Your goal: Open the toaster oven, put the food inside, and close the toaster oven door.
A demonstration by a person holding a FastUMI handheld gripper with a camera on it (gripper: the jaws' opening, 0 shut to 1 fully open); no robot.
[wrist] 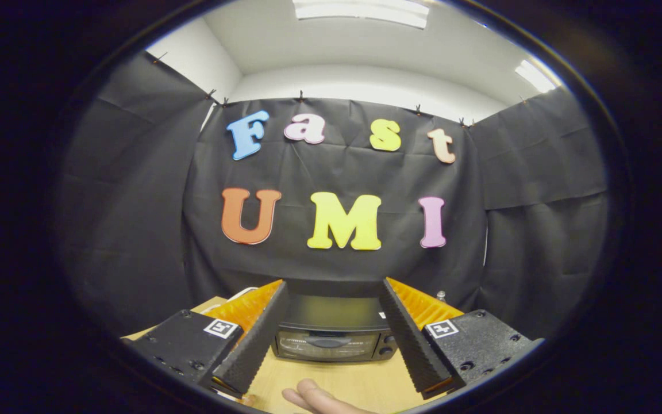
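Note:
A black toaster oven (334, 336) stands on the wooden table (342, 382), beyond my fingers and framed between them. Its glass door (326, 346) is closed, with the handle across the top of the door and two knobs (387, 344) on its right side. My gripper (334, 287) is open and held above the table, well short of the oven, with nothing between its fingers. A person's fingertips (314, 397) rest on the table just below the gap between my fingers. I cannot pick out any food.
Black cloth walls close the booth behind and on both sides of the oven. A white cable (239, 294) lies behind my left finger. A small object (440, 295) pokes up behind my right finger.

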